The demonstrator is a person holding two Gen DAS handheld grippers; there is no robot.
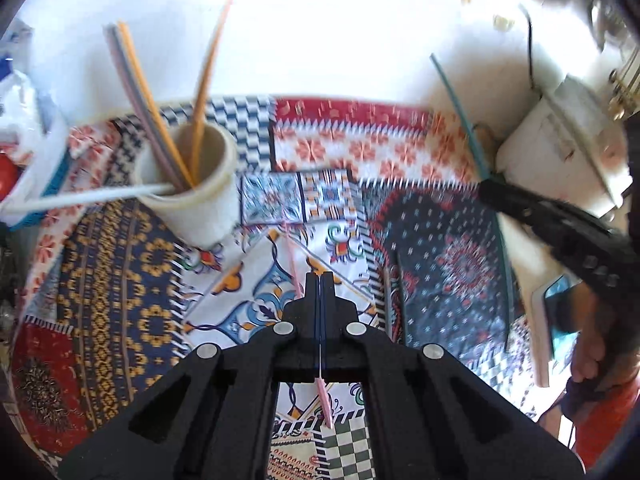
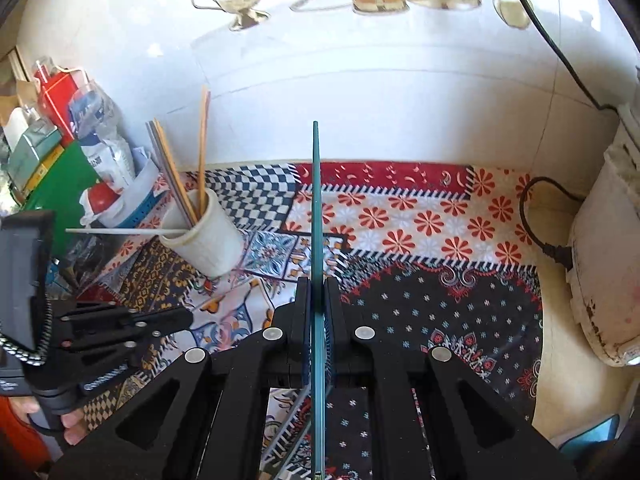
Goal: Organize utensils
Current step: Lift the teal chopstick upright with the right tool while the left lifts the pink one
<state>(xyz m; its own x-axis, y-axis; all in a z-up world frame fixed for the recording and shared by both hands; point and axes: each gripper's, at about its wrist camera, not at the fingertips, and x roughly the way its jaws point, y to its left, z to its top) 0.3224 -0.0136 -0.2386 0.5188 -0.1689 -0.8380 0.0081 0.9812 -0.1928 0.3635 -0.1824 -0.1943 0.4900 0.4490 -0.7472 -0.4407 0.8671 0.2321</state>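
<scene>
A white cup stands on the patterned cloth and holds several sticks: orange, grey and one white one leaning out to the left. It also shows in the right wrist view. My left gripper is shut on a thin pink stick that points toward the cup. My right gripper is shut on a teal stick held upright; it also shows in the left wrist view. The right gripper appears at the right of the left view, the left gripper at the left of the right view.
A patchwork cloth covers the table against a white wall. A white appliance with a black cord stands at right. Boxes, bags and a blue basket crowd the left. Two dark sticks lie on the cloth.
</scene>
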